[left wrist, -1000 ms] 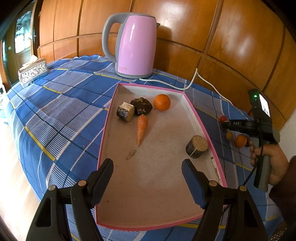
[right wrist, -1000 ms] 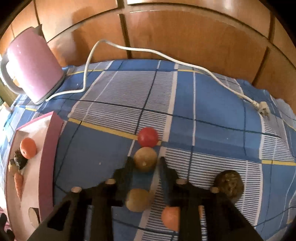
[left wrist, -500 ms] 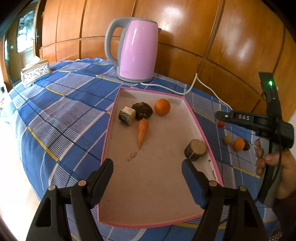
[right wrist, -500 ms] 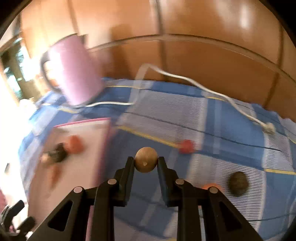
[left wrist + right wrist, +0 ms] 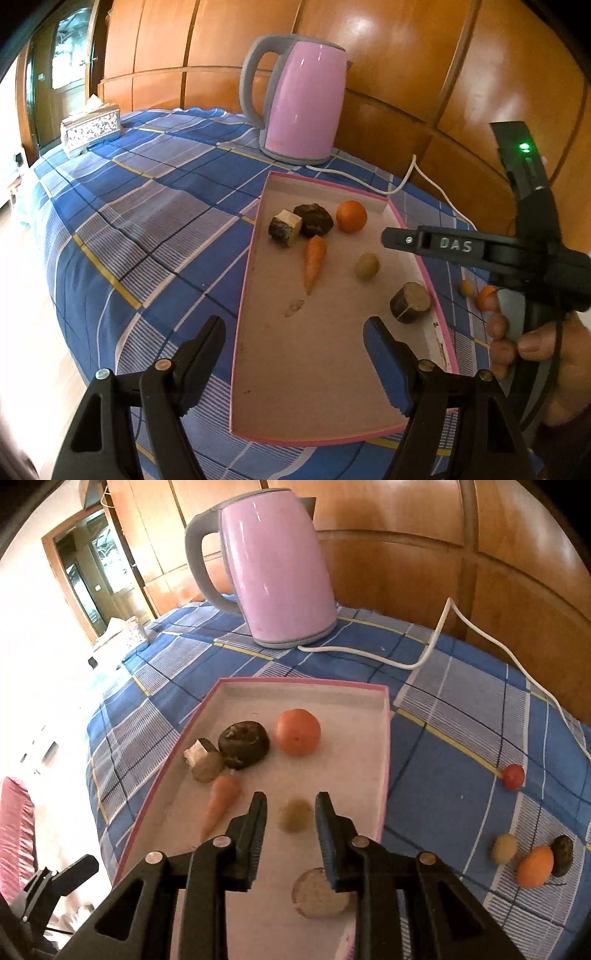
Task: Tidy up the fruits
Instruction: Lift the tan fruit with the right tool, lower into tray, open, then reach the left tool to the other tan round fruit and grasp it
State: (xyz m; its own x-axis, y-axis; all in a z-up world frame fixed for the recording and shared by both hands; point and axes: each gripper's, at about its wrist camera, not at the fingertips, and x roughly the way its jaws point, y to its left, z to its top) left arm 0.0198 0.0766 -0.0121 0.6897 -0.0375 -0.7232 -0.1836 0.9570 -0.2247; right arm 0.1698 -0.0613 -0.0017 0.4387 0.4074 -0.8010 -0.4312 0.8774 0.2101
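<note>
The left gripper [image 5: 293,345] hangs with jaws wide apart and empty over the near end of the pink tray [image 5: 242,291]. Farther in, the right gripper [image 5: 290,814] has its jaws opening, and the small yellow-brown fruit [image 5: 294,815] sits loose on the tray floor between them. Beyond lie a carrot [image 5: 218,805], a dark lump [image 5: 243,748] and an orange [image 5: 297,732]. A pink kettle [image 5: 271,565] stands behind on the checked bench [image 5: 461,709].

Left gripper [image 5: 295,360] and right gripper [image 5: 290,821]: black angular arms, blue ribbed pads, brass-coloured pivot screws; right unit embossed "DAS", green indicator light, black cable by hand [image 5: 532,354]
</note>
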